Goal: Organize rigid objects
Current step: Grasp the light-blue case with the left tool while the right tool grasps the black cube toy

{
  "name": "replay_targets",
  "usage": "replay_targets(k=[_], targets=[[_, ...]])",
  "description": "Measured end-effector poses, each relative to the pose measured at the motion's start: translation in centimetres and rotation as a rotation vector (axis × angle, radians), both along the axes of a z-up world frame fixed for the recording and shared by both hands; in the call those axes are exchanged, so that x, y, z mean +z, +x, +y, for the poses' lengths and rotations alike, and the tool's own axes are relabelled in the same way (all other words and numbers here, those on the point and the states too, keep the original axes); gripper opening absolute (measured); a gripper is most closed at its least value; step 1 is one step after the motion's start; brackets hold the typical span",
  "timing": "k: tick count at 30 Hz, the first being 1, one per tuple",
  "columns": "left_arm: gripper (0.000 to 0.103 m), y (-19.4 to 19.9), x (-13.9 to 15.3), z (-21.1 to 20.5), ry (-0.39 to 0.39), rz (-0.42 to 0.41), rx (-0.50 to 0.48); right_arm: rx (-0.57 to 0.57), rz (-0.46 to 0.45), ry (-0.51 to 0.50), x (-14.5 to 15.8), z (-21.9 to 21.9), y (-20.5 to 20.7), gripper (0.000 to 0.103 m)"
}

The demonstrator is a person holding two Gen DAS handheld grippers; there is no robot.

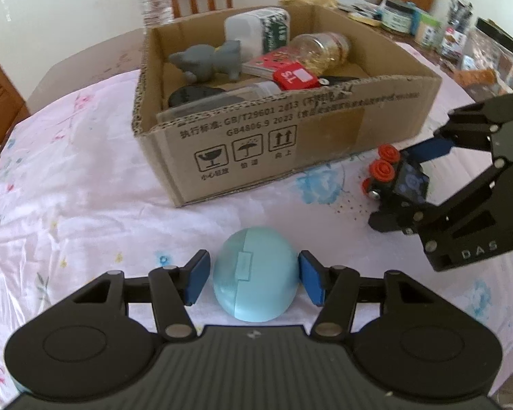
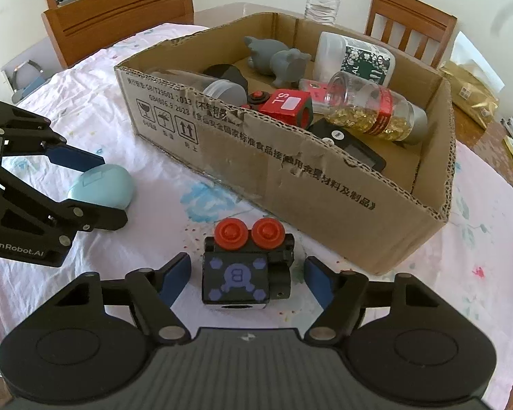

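on the cardboard box [image 1: 290,143] "gb/t29601"; left gripper [image 1: 253,278] fingers apart around blue case [image 1: 254,275], right gripper [image 2: 248,280] likewise around toy block [image 2: 236,278]

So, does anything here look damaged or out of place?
The cardboard box has a torn, crumpled front rim. A blue case and a black toy car lie outside it on the tablecloth.

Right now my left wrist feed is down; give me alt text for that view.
The left gripper is open, its blue pads flanking a light blue egg-shaped case on the floral tablecloth. Behind sits an open cardboard box of items; at right, the right gripper straddles a black toy with red wheels.
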State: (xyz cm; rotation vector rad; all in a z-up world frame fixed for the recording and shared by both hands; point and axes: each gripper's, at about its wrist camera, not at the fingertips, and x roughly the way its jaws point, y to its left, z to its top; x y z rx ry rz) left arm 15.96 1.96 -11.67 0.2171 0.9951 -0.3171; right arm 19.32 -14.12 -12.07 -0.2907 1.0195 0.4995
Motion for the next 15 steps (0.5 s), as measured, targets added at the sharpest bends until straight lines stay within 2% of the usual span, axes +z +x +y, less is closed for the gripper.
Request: replay_targets(k=[5,7,13,15], targets=[[0.054,0.07,-0.09,0.07,-0.01,0.02,-0.024,-0.003,0.007,-0.006,0.03,0.06,-0.05,0.074],[0.052,0.19,-0.09,0.11,-0.013,0.023,-0.028,-0.008,0.01,-0.006,0.11,0.08,-0.05,0.067],[0.052,0.5,-0.07,0.14,-0.014,0.04,-0.042,-0.017,0.017,-0.009,0.12,0.2,0.27,0.066],[0.052,0.64,-0.03,0.33,-0.027,0.051,-0.031,-0.015,0.017,-0.011,0.17,0.25,0.22,0.062]])
